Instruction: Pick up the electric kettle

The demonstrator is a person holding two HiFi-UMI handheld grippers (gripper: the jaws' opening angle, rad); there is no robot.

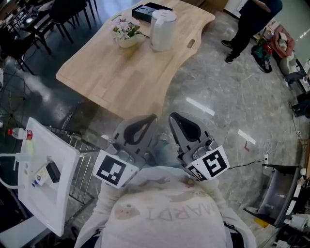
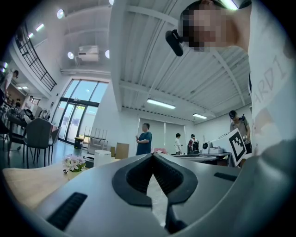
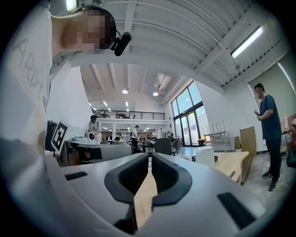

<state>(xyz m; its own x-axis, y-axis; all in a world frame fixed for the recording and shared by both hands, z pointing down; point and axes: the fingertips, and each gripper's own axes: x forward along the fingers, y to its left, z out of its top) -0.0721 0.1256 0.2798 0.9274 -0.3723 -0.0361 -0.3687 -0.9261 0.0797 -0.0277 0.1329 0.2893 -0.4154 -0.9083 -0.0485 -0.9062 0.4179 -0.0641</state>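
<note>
A grey shirt (image 1: 164,218) filled the bottom of the head view, nearest the lens, and hid both hands. Just beyond it the left claw (image 1: 151,120) and right claw (image 1: 174,118) lay side by side over the floor, near each other, each closed and empty. The kettle (image 1: 162,30) stood upright on the far part of the table (image 1: 121,72), well apart from both claws, just beside flowers (image 1: 127,33) and before a black tray (image 1: 147,10). Its handle could not be made out, and a bystander (image 1: 252,24) was cut off at the top edge. In the left gripper view the left claw (image 2: 152,156) had its jaws together at the tips with nothing between them. The kettle (image 2: 102,157) showed small and far off to the left of the tips, beside the flowers (image 2: 73,163), its base hidden behind the claw's body. In the right gripper view the right claw (image 3: 149,157) was likewise closed on nothing. The kettle (image 3: 204,156) stood far off to the right of the tips on the table (image 3: 233,166), its bottom cut off by the jaw.
</note>
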